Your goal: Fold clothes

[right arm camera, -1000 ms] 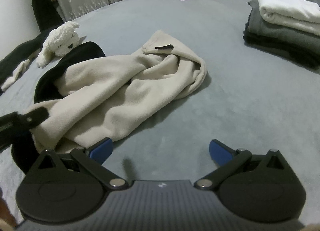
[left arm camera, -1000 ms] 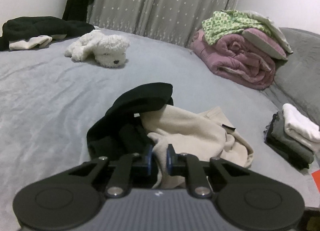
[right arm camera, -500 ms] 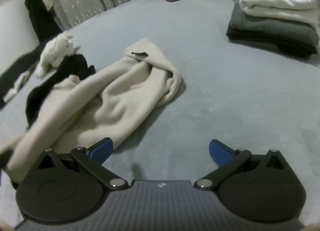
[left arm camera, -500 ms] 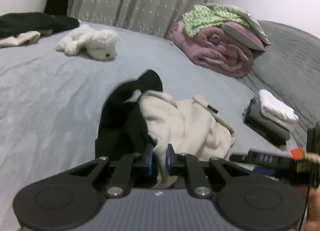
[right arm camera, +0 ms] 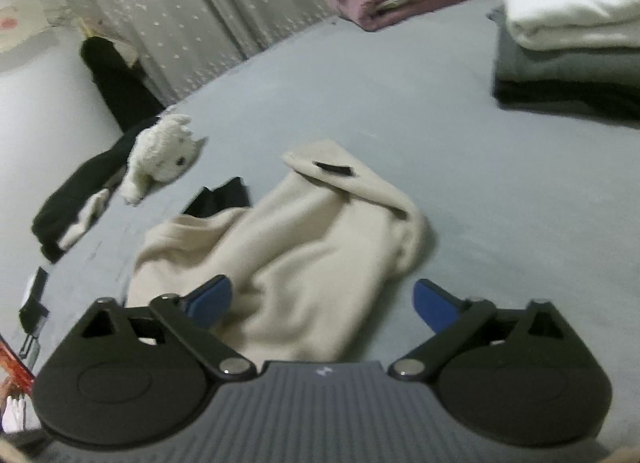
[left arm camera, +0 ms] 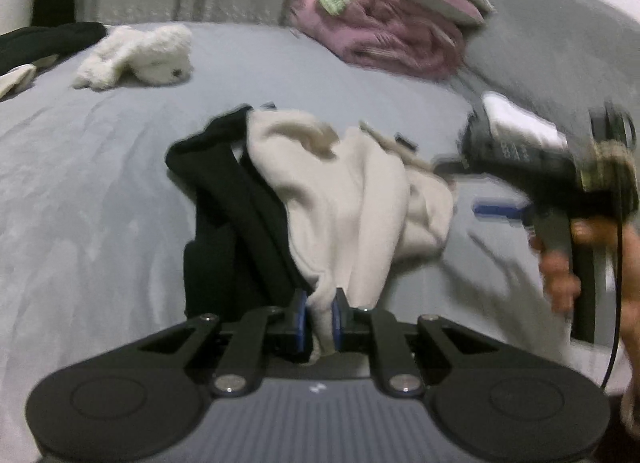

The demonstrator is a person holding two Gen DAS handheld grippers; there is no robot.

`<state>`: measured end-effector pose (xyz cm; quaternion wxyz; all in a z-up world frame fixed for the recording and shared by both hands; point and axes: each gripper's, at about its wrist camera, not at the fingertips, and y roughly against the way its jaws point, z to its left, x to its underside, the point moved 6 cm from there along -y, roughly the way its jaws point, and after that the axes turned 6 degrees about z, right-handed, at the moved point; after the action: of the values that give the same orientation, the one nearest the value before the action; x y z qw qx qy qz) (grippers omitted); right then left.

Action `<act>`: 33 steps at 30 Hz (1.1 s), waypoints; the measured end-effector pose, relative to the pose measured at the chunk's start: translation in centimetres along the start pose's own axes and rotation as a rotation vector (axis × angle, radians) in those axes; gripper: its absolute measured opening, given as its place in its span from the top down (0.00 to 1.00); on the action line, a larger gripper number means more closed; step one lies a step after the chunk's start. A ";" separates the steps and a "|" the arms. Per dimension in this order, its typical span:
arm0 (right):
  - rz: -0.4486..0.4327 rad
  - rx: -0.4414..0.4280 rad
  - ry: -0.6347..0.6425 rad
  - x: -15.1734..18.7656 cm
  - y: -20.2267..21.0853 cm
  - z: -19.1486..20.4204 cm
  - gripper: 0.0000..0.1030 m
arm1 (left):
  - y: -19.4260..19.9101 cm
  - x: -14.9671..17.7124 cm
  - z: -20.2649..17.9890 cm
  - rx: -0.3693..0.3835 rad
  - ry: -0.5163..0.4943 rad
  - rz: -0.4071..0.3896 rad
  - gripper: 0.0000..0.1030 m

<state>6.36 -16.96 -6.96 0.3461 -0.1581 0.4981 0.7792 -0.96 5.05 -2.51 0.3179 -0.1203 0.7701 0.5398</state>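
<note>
A cream fleece garment (left arm camera: pixel 360 191) with a black part (left arm camera: pixel 232 207) lies bunched on the grey bed. My left gripper (left arm camera: pixel 319 319) is shut on a fold of the cream cloth at its near end, and the cloth is pulled taut toward it. In the right wrist view the same cream garment (right arm camera: pixel 304 247) lies crumpled, a small black tag near its far edge. My right gripper (right arm camera: pixel 322 301) hangs just over the garment's near part. Its jaws are wide and closing, the cloth lies under and between them, and the pads are not pressing on it. From the left wrist view, the right gripper (left arm camera: pixel 472 191) is beside the garment's right edge, held by a hand.
A white plush toy (left arm camera: pixel 140 57) lies at the far left, with dark clothes (right arm camera: pixel 76 199) beside it. A pink quilt with a green cloth (left arm camera: pixel 400 31) is piled at the back. A folded stack of white, grey and black clothes (right arm camera: pixel 568 47) sits at the right.
The left gripper has pulled the cream garment toward itself and stretched it. The right gripper has moved in from bare bed onto the garment's near part, and its jaws have narrowed a little.
</note>
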 end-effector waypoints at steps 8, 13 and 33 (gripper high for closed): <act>0.062 -0.083 -0.027 0.5 -3.5 2.6 0.27 | -1.3 1.4 0.0 0.018 -0.052 0.083 0.88; 0.055 -0.080 -0.032 0.7 -4.4 2.7 0.63 | -1.5 0.7 0.3 0.043 -0.004 0.080 0.80; 0.074 -0.219 -0.004 4.3 4.0 0.2 0.83 | -2.9 -4.9 0.2 -0.059 0.176 -0.092 0.35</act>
<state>0.48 -16.15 -6.71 0.2987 -0.1749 0.4148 0.8415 4.42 3.33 -1.73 0.2695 -0.2117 0.7725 0.5347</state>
